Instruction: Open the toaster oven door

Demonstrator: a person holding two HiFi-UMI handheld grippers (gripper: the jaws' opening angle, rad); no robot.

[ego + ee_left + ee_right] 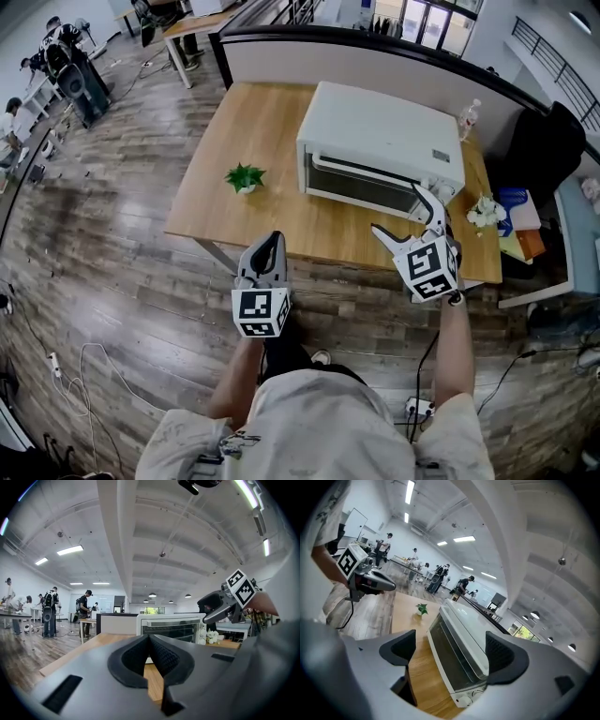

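Two gripper views | left hand-held gripper [150,638] closed | right hand-held gripper [450,651] spread

The white, box-shaped metal toaster oven [384,131] in front of you stands upright on the right half of the light wooden table [253,131], set slightly askew. Its dark glass door [361,186] faces you and is fully closed. A pale bar handle [367,172] runs along the door's top edge, and round knobs [471,693] sit at the front's right end.

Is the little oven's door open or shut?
Shut. The toaster oven door stands upright, flat against its frame, with no gap showing.
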